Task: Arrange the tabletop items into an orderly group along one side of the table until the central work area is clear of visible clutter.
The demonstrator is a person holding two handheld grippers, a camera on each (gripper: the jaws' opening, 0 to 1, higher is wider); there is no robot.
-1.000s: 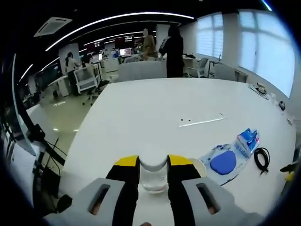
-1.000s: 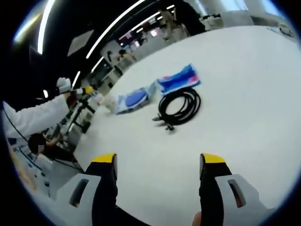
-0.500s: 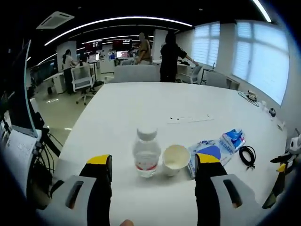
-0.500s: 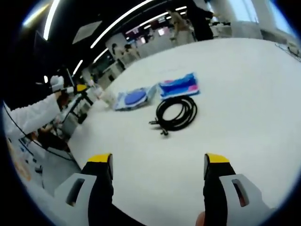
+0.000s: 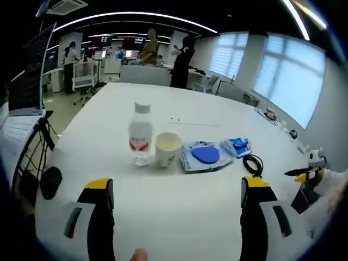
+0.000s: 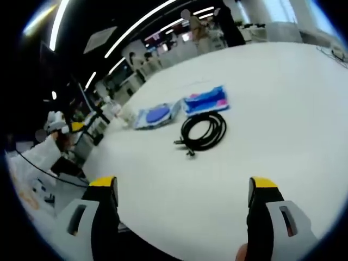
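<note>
In the left gripper view, the left gripper [image 5: 175,187] is held wide open and empty; the water bottle [image 5: 141,136] and paper cup [image 5: 167,149] stand touching beyond it, easily toppled. In the right gripper view, the right gripper [image 6: 183,187] is spread, empty, near the coiled cable [image 6: 204,130], whose loops could snag.
</note>
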